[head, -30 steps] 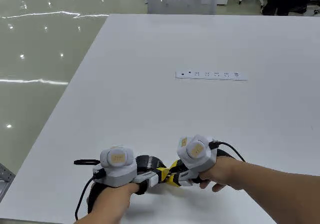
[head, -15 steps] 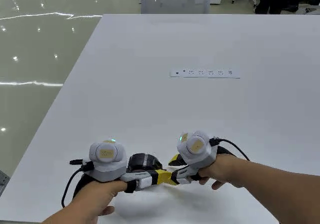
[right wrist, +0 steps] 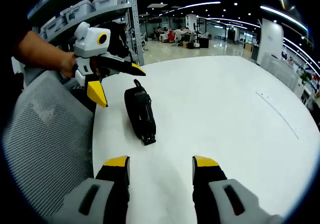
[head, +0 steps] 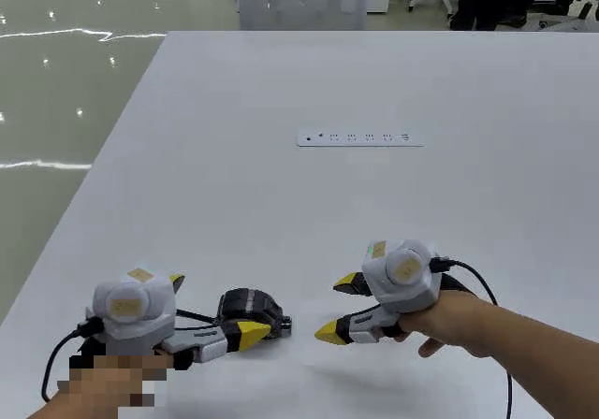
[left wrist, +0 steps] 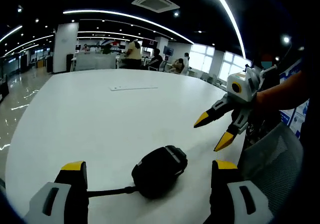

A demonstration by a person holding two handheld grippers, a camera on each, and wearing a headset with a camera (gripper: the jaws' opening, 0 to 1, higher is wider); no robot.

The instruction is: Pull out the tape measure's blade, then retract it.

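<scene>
Right tongs [head: 334, 309] withdrawn, spread, left tongs [right wrist: 118, 82] spread, rounded black tape measure [head: 248, 307] on smooth white table [head: 374, 204]

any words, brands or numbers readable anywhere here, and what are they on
No text reads clearly in any view.
power strip: small dark marks beside its sockets, too small to read.
tape measure: black case, no legible brand or label in the head view or either gripper view; no blade is drawn out, so no scale numbers show.
</scene>
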